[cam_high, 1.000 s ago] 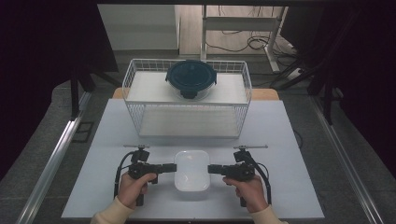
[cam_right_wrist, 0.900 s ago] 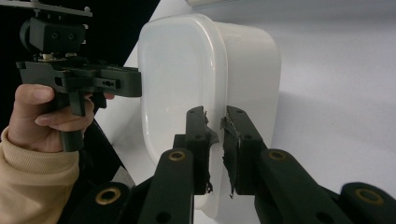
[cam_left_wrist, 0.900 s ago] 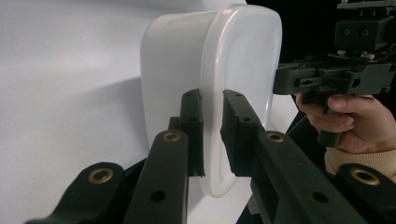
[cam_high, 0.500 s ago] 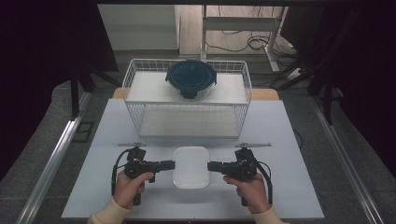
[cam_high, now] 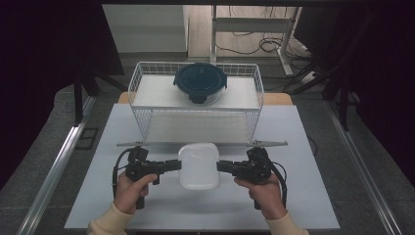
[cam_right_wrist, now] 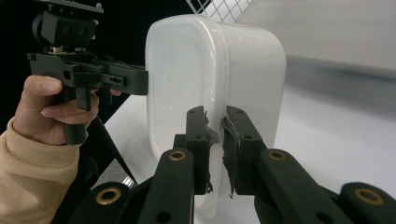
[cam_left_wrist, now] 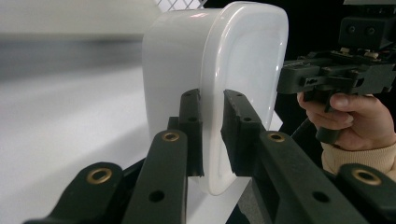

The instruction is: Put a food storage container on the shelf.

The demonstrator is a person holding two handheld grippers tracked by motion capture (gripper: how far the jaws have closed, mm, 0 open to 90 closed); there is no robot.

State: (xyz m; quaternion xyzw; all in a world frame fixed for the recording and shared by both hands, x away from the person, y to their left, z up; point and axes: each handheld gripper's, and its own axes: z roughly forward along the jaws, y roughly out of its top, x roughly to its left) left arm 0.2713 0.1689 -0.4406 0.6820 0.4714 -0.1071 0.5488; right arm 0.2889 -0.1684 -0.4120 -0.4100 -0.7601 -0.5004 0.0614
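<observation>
left gripper view: container rim (cam_left_wrist: 212, 93) between jaws

White container rim (cam_left_wrist: 212, 154): pinched strip hidden between left tool's jaws, bottom centre of left gripper view.
Container's lower edge (cam_right_wrist: 205, 205): cut off behind right tool's jaws, bottom of right gripper view.
Wire basket (cam_left_wrist: 180, 3): cropped at top edge, a scrap of mesh.
Worktop (cam_left_wrist: 60, 116): blurred at left.
Dark lidded bowl (cam_high: 199, 82): contents not visible under lid.
Forearms (cam_high: 108, 224): cut by bottom edge.
</observation>
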